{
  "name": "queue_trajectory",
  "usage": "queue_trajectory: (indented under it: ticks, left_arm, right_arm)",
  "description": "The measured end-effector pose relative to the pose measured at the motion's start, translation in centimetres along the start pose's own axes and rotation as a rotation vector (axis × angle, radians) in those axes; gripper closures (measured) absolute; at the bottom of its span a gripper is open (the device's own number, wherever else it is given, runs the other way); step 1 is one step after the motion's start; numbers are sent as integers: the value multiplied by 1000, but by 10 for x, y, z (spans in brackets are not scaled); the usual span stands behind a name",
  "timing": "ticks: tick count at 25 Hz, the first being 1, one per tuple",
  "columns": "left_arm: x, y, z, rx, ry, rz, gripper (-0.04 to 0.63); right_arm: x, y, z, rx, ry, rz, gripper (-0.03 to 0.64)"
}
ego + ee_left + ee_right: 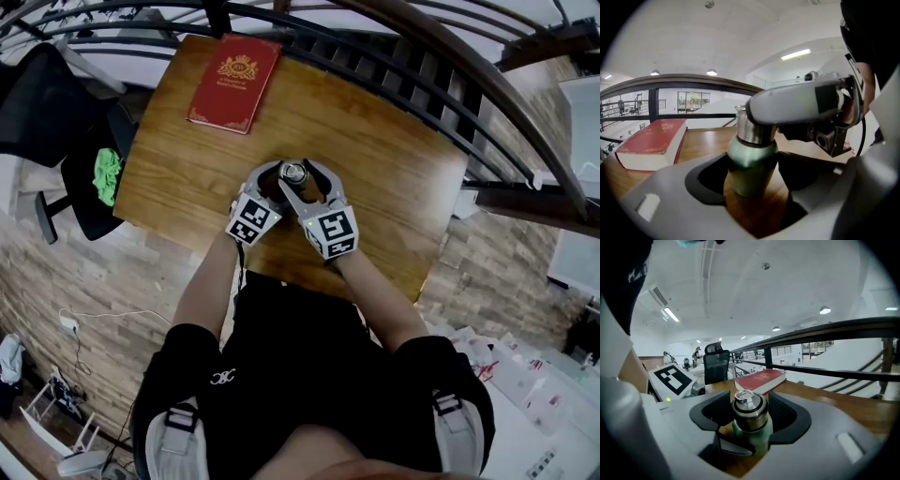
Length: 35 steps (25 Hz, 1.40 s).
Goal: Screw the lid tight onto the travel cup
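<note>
Two grippers, one cup. In the upper left of the head view, a red book [234,82] lies flat on the wooden table [394,159]. Toward the middle, the left gripper [279,180] comes in from the lower left. Its jaws are spread pretty wide but clamped on the green body of the travel cup [752,164]. The cup stands upright near the centre of the table, well apart from the book. Just right of that, the right gripper [307,180] reaches in from the lower right and sits a bit higher. Its pads press on either side of the steel lid [749,404] on top of the cup, also fairly wide. The two grippers overlap around the cup.
</note>
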<state>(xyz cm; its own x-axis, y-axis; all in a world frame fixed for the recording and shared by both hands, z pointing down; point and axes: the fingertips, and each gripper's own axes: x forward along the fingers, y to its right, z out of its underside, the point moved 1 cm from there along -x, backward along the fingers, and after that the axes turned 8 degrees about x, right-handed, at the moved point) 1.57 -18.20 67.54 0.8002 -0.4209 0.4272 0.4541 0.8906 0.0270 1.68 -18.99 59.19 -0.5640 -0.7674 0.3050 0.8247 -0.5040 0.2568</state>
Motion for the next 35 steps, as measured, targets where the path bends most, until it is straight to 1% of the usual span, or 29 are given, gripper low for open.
queue_trajectory:
  ticks: [2, 4, 8, 12, 15, 20, 22, 23, 25, 27, 29, 32, 35]
  left_arm:
    - [0, 0, 1, 0, 1, 2, 206]
    - [1, 0, 1, 0, 1, 6, 206]
    - [2, 2, 0, 18, -6, 38, 206]
    - [2, 2, 0, 44, -8, 87, 206]
    - [1, 2, 0, 59, -14, 115, 206]
    - [3, 2, -1, 81, -23, 152, 206]
    - [2, 2, -1, 85, -25, 159, 206]
    - [2, 3, -1, 84, -25, 161, 206]
    - [2, 3, -1, 80, -20, 160, 206]
    - [1, 2, -1, 80, -14, 156, 206]
    - [1, 2, -1, 83, -9, 152, 207]
    - [1, 3, 0, 86, -5, 148, 206]
    - [1, 2, 0, 87, -8, 143, 206]
  right_arm:
    - [-4, 0, -1, 2, -14, -100, 356]
    - [-9, -1, 2, -54, -62, -221, 354]
    - [-15, 2, 7, -260, -216, -436, 351]
    - [-10, -1, 1, -451, -385, -637, 348]
    - [-1, -8, 3, -564, -507, -754, 348]
    - [5, -14, 11, -636, -704, -897, 350]
    - [3, -13, 15, -663, -788, -933, 353]
    - [3, -12, 17, -668, -817, -948, 365]
    - [4, -11, 18, -647, -815, -963, 373]
    - [5, -11, 16, -602, -767, -954, 373]
    - [4, -11, 15, -558, -711, -919, 373]
    - [2, -10, 14, -496, -617, -845, 373]
    - [3, -9, 12, -408, -520, -751, 373]
